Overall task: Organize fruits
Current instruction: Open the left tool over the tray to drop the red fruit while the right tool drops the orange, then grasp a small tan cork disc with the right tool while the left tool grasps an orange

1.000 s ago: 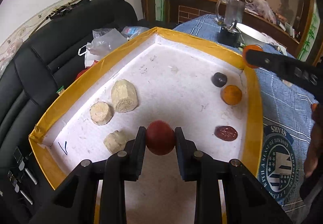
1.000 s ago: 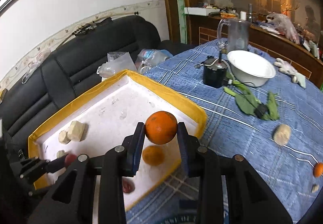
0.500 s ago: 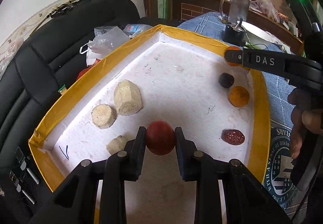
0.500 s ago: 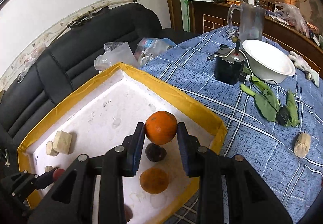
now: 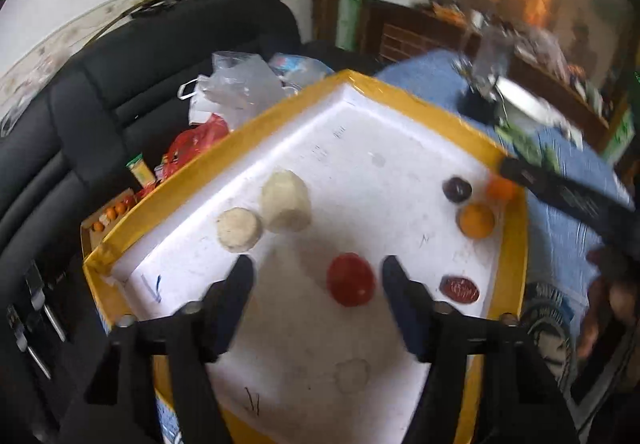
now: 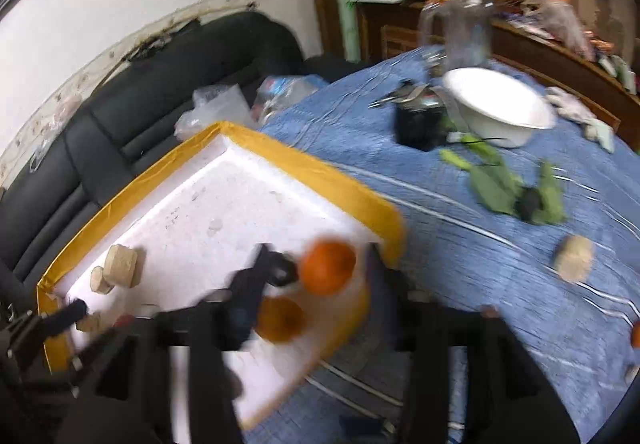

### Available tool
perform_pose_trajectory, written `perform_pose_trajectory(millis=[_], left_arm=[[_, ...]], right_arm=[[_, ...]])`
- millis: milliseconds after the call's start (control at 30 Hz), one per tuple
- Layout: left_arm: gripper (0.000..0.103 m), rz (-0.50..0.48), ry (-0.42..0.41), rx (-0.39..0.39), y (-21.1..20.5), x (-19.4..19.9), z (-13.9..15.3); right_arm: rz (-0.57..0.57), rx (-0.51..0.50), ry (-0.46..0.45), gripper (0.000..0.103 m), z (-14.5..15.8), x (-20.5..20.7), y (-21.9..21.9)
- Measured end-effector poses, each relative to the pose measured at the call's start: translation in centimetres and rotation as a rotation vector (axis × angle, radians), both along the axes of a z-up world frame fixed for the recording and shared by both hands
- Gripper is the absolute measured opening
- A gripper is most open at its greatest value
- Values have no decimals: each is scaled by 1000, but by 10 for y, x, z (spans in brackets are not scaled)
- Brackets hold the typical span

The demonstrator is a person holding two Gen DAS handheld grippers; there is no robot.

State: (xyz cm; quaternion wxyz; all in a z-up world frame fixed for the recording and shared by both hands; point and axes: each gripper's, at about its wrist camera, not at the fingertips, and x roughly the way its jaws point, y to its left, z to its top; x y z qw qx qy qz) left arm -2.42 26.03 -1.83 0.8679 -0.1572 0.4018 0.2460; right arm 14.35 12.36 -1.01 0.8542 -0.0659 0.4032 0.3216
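Observation:
My left gripper (image 5: pixel 318 286) is open over the white foam tray (image 5: pixel 404 102) with the yellow rim. A red fruit (image 5: pixel 351 279) lies loose on the tray floor between the spread fingers, nearer the right one. My right gripper (image 6: pixel 318 282) is open too, above the tray's (image 6: pixel 320 172) right corner. An orange (image 6: pixel 328 266) sits blurred in the gap between its fingers, touching neither. Below it lie another orange (image 6: pixel 280 318) and a dark plum (image 6: pixel 286 272), partly hidden by the left finger. In the left wrist view the plum (image 5: pixel 457 189), an orange (image 5: pixel 476 219) and a dark red fruit (image 5: pixel 459 289) lie along the right wall.
Pale cut chunks (image 5: pixel 239 229) (image 5: pixel 285 200) lie at the tray's left side. On the blue tablecloth stand a white bowl (image 6: pixel 496 112), a black device (image 6: pixel 420 124), green leaves (image 6: pixel 516 192) and a pale chunk (image 6: pixel 574 258). A black sofa (image 6: pixel 120 116) with plastic bags lies behind.
Both grippers have opened. The left one let go of the red fruit, which now rests in the tray. The right one let go of the orange above the tray corner.

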Motion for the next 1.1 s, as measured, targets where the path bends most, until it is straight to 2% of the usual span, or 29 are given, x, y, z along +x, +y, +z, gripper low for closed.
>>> perform_pose_trajectory(millis=[67,100,233,267,367,633,800,833,900,967,1100], left_arm=[[73,5,-22,-23,-2,-4,2],[73,8,-19,-22,-5,-5,3],[74,-11,-55,14,-25,-9,14],[77,-17,-67,23,-31,-8,17],[78,-66,-78,17,-51,1,20],[78,-261,-37,52,-124,40,14],[78,-353,-26,82,-166,60,10],[78,-369,-23,89,-174,64,10],[78,-413,-16,103,-192,75,10],[78,-447,-17,110,-205,84,10],[78,-499,-19,112,-226,97,8]], right_arm=[[-37,14,-31,90,7,-4,-17],[-54,34,-44,92,10,-5,-28],[-87,141,0,92,19,-11,-70],[-105,149,-11,92,21,-15,-82],[-171,154,-18,92,20,-23,-122],[-336,86,6,92,-5,-34,-230],[-466,35,-29,91,-13,-37,-299],[-489,29,-31,90,-15,-35,-308],[-525,21,6,66,-22,-26,-326],[-531,0,32,59,-27,-14,-332],[-510,-31,46,51,-34,10,-326]])
